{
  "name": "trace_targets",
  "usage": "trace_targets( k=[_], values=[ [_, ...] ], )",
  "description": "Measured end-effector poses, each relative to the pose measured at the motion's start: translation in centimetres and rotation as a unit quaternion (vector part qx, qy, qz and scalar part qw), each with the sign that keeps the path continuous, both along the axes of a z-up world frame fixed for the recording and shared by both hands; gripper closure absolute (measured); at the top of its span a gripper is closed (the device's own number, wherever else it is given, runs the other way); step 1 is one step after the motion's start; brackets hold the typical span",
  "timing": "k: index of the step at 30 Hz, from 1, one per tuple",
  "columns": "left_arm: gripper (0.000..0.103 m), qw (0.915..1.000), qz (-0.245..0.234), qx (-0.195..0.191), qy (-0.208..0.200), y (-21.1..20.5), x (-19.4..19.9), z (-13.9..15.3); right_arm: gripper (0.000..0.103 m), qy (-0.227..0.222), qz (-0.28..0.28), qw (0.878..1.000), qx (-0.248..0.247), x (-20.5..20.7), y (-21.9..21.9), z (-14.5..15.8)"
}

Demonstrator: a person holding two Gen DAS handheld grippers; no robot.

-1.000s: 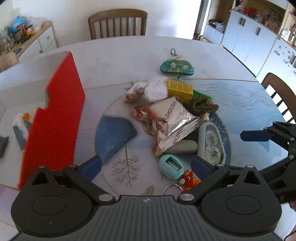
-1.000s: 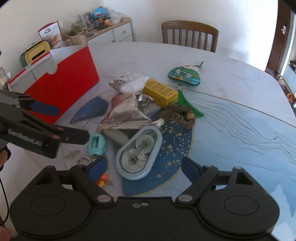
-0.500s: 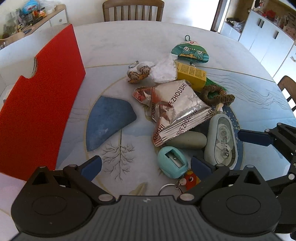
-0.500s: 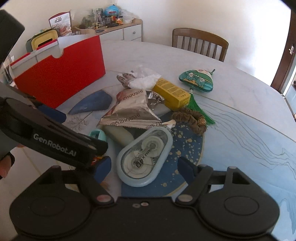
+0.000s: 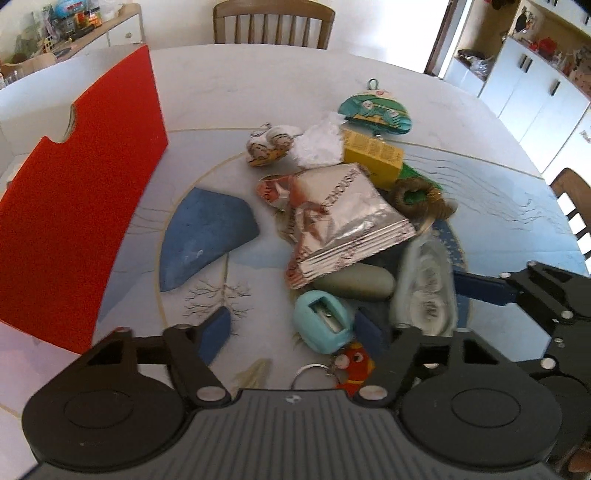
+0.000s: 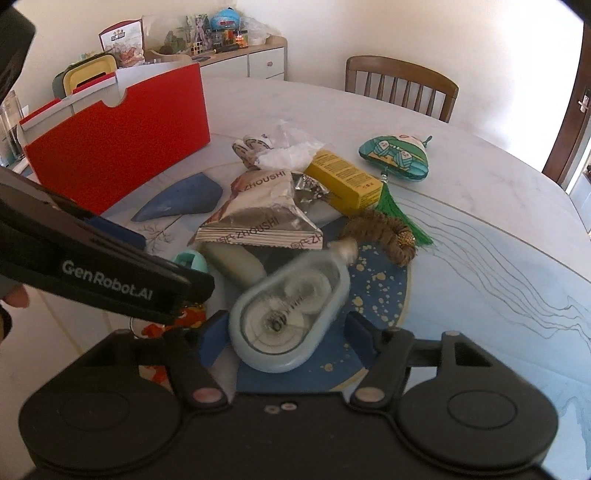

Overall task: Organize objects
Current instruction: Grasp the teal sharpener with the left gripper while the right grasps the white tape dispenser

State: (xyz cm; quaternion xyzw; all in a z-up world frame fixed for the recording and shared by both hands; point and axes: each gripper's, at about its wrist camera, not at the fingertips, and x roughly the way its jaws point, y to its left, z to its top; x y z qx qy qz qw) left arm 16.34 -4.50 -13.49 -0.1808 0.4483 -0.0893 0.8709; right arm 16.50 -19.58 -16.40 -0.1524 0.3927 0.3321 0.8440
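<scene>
A teal pencil sharpener lies between the fingers of my left gripper. Its jaws are closing; the right finger sits beside the sharpener and the left finger stands well clear. My right gripper straddles a pale blue correction-tape dispenser, which is blurred and skewed. Those jaws are closing too, with a gap still showing at the right finger. Behind lie a silver snack packet, a grey-green oval, a yellow box, a teal pouch and a brown scrunchie.
A red open box stands at the table's left. An orange keyring figure lies just under the left gripper. A small striped plush and crumpled white plastic sit farther back. A wooden chair is beyond the table.
Both grippers' jaws have narrowed. The left one now has the sharpener between its fingers. The tape dispenser has turned and blurred between the right fingers.
</scene>
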Motion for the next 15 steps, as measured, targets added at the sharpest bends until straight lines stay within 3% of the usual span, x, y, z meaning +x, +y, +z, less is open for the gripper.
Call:
trace_targets(
  k=[5, 7, 15],
  values=[
    [0.064, 0.9999, -0.016, -0.002, -0.002, -0.45, -0.08, 0.41, 0.041, 0.0, 0.0, 1.0, 0.0, 0.04, -0.04, 0.1],
    [0.07, 0.9997, -0.023, -0.007, -0.002, -0.65, -0.14, 0.52, 0.042, 0.001, -0.002, 1.0, 0.001, 0.03, -0.13, 0.13],
    [0.073, 0.9996, -0.025, -0.009, -0.004, -0.4, -0.02, 0.43, 0.044, -0.017, -0.004, 1.0, 0.013, -0.45, -0.76, 0.97]
  ],
)
